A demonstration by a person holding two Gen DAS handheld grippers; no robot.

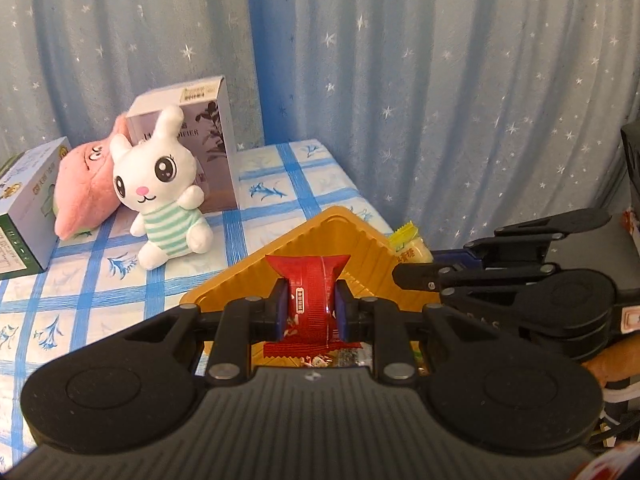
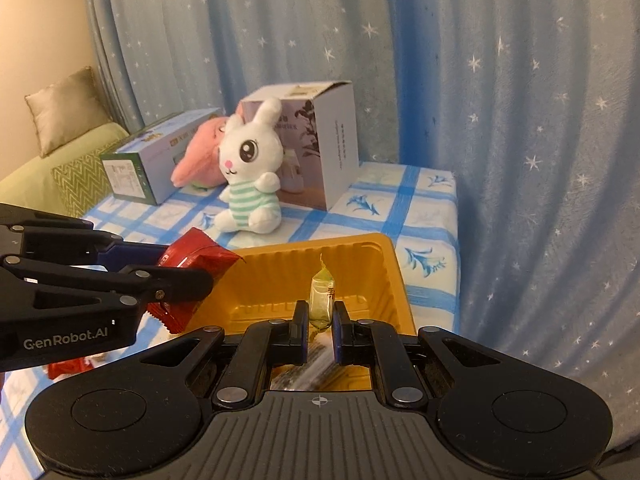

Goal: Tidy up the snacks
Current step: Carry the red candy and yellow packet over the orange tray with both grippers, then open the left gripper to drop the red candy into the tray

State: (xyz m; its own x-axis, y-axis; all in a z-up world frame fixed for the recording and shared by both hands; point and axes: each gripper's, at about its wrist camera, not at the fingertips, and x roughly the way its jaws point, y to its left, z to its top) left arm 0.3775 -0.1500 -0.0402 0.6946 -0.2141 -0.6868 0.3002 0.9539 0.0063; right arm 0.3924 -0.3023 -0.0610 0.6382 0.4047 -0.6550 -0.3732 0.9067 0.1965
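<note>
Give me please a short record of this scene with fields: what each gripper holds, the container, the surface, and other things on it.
left gripper: left gripper shut on red snack packet, above the tray
right gripper: right gripper shut on yellow-green snack packet, above the tray
container: golden plastic tray, ribbed walls
surface: blue checked tablecloth
other things: white plush rabbit, pink plush toy, upright grey box, box lying flat
background: blue star curtain

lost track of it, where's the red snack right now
The red snack is pinched in the left hand-held gripper, held over the near-left edge of the gold tray; the right wrist view shows it left of the tray.
</note>
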